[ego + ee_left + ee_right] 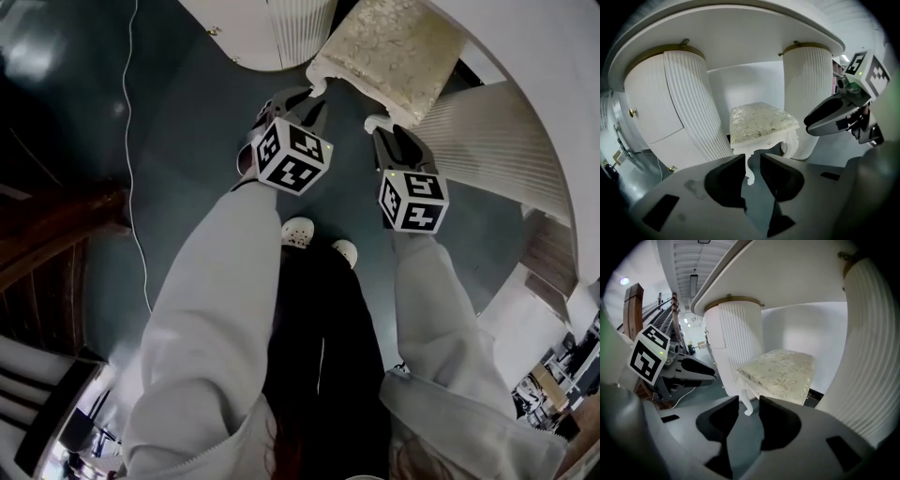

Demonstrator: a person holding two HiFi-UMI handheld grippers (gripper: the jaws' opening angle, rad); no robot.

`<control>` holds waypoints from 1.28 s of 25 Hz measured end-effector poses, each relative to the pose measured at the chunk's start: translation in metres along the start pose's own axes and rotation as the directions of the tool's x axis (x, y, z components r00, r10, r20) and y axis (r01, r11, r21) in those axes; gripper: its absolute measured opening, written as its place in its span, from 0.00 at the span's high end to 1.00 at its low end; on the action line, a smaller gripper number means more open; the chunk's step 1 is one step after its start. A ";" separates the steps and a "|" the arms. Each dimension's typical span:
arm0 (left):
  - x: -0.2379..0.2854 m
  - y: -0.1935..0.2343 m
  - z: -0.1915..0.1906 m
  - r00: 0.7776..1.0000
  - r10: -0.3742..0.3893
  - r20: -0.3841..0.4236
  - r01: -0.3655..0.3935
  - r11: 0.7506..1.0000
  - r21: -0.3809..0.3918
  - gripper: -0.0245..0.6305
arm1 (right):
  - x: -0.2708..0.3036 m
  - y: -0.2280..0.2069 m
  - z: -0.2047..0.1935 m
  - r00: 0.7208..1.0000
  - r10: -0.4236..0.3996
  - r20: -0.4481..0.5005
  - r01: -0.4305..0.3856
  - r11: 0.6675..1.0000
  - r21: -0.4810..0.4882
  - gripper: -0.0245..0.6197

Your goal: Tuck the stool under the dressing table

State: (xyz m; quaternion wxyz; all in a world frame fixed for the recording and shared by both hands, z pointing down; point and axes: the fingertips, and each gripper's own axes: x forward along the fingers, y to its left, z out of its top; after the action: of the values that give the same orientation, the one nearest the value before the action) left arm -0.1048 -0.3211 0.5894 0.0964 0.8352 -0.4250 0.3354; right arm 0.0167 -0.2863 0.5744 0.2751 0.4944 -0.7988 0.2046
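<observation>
While the stool (759, 123) sits under the dressing table (740, 42), left gripper (751, 160) and right gripper (749, 401) gape, seemingly empty.

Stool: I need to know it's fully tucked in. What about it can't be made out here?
- Back legs: hidden behind the seat of the stool in both gripper views.
- Seat's far edge: head view, lost under the dressing table top and the picture's upper edge.
- Gap behind the stool: no view shows it.
</observation>
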 end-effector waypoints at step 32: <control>-0.158 -0.045 0.059 0.989 -0.097 0.110 0.137 0.882 -0.451 0.94 | -0.149 0.026 0.077 1.000 0.010 0.025 -0.014 0.986 0.163 0.89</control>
State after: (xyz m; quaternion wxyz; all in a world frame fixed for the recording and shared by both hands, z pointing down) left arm -0.1078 -0.2175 0.4489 0.2920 0.8266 -0.4445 0.1840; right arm 0.0289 -0.2205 0.4183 0.2226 0.5128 -0.7856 0.2651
